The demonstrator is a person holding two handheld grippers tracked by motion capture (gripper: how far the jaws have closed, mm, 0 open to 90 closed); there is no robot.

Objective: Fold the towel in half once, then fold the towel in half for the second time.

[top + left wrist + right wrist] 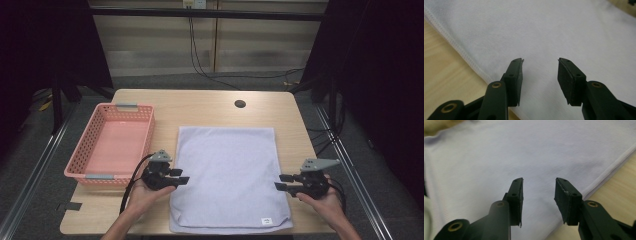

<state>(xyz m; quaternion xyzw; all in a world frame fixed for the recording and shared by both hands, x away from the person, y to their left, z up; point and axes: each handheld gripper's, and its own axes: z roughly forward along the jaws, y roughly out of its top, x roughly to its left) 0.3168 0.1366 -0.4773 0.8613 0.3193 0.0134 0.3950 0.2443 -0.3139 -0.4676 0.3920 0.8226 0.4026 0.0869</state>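
A pale lavender towel [227, 175] lies flat on the wooden table [200, 102], a small white label near its front right corner. My left gripper [184, 176] hovers at the towel's left edge, jaws pointing right, open with nothing between them. In the left gripper view the towel [549, 32] spreads under my open left gripper [540, 75], its stitched hem running along the left. My right gripper [279, 182] sits at the towel's right edge, pointing left, open and empty. In the right gripper view my right gripper [539, 195] stands apart over the towel [524, 155].
A pink plastic basket [90, 145] stands empty at the table's left, just behind my left hand. A dark round hole [240, 104] marks the table's far side. Cables trail on the floor beyond the table. Bare wood shows at the front left corner.
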